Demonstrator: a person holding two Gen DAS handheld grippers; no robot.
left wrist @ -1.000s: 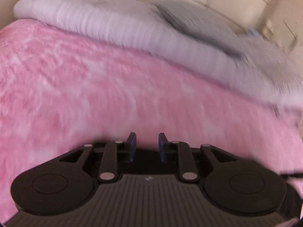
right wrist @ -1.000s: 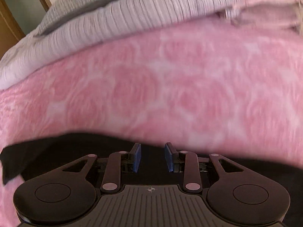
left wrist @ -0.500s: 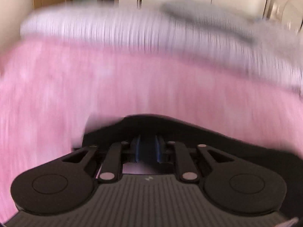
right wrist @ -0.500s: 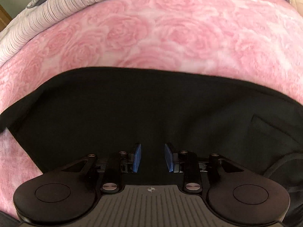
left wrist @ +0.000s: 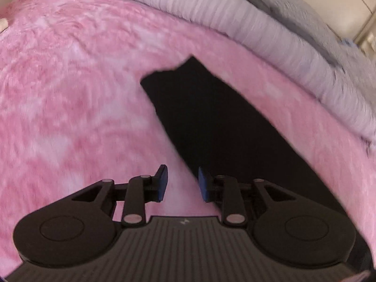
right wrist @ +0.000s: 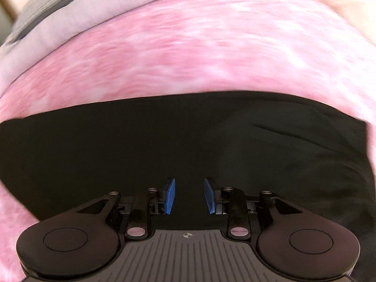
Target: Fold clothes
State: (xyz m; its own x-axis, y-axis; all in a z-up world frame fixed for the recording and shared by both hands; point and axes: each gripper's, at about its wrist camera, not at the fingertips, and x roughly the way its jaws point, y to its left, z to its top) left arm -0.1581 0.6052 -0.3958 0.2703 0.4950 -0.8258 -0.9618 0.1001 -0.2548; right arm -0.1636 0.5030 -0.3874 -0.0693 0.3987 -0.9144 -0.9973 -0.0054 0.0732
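Observation:
A black garment (left wrist: 211, 122) lies flat on a pink rose-patterned blanket (left wrist: 70, 94). In the left wrist view it runs as a long strip from the lower right up to a ragged end at the middle. My left gripper (left wrist: 181, 182) is open, just above the blanket at the garment's left edge, with nothing between its blue pads. In the right wrist view the same black garment (right wrist: 164, 145) spreads wide across the lower half. My right gripper (right wrist: 189, 195) hangs open over its middle, holding nothing.
A pale striped duvet (left wrist: 235, 16) with a grey pillow (left wrist: 293, 11) lies bunched along the far side of the bed. The pink blanket (right wrist: 188, 47) stretches beyond the garment. Cream cupboard doors (left wrist: 340, 0) stand behind.
The left gripper was shut with black cloth at its jaws half a second ago; now it is open and the cloth lies on the bed. The right view shifted; its gripper stayed open.

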